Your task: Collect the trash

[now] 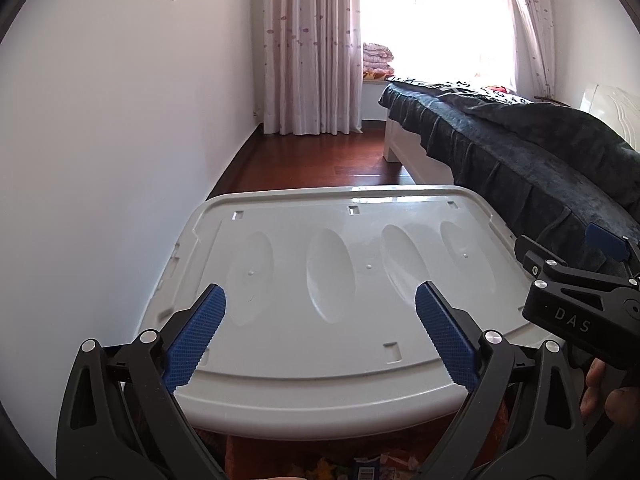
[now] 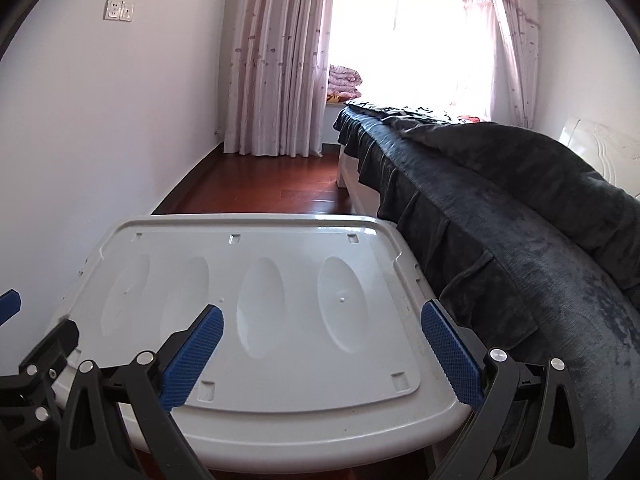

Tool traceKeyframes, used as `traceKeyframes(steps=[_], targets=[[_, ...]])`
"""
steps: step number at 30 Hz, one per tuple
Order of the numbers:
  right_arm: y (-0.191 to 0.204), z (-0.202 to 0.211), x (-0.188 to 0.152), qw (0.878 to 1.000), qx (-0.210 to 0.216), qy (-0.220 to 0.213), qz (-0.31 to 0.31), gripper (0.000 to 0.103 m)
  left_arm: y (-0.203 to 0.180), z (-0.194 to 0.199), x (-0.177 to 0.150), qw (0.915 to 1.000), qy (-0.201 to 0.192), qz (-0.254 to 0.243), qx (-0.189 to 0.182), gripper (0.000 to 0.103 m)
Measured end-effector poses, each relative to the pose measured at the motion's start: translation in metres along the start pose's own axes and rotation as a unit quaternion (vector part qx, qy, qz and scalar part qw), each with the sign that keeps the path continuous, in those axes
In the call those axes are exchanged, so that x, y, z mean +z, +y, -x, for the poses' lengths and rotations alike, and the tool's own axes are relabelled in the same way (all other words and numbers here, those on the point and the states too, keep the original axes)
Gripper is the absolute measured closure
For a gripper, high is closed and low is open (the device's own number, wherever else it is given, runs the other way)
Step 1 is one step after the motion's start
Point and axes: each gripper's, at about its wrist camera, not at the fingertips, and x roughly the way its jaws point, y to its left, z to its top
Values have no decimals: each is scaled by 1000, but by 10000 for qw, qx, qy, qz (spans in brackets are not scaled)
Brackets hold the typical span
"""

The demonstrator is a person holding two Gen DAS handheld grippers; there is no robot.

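1. The left gripper [image 1: 320, 308] has its jaws spread wide with nothing between the pads – it hangs over the near half of a white lid [image 1: 344, 272], clear of the surface.
2. The right gripper [image 2: 322, 330] is likewise wide apart and empty, over the same lid. Seen from the left wrist, it sits off to the right of the left jaws, a hand [image 1: 608, 392] on its handle.
3. The lid is bare – no trash on it. It lies flat ahead of both pairs of jaws, just beside a bed [image 2: 500, 216] to their right.
4. The trash [image 1: 360, 468] shows only as coloured wrappers below the left jaws, under the lid's near edge; which pieces, I cannot tell.
5. Both grippers look readied for a pick, probably tilted down toward that litter.
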Motion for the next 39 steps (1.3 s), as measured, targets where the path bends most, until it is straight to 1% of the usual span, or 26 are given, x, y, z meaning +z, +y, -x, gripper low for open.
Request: traceKeyframes(steps=[4,10,22,26,31,34,37,39], targets=[[6,-1,-1,9999,-87,-55,125,5,-2,-9,3,10000,38,7,-63,10],[8,-3,-1,9999,-71,-42,151,5,-1,-16,7,10000,44,56,-46,9],[20,-5,-6,9995,-34,23,310,5,15,-18,6,9998,34,42,206,9],[24,-6,-6,9994,-14,40,339,5,21,-19,6,9998,68,125,139,9],[26,-7,-7,9993,10,47,379,5,29,-17,7,9997,-9,211,142,9],[28,-8,-8,9991,14,63,431,5,31,-15,7,9995,-77,168,243,9],[30,-8,-9,9989,19,65,464,5,29,-11,6,9986,-198,41,488,8],[31,-9,-10,9988,26,67,485,5,29,-9,6,9981,-252,20,562,8]])
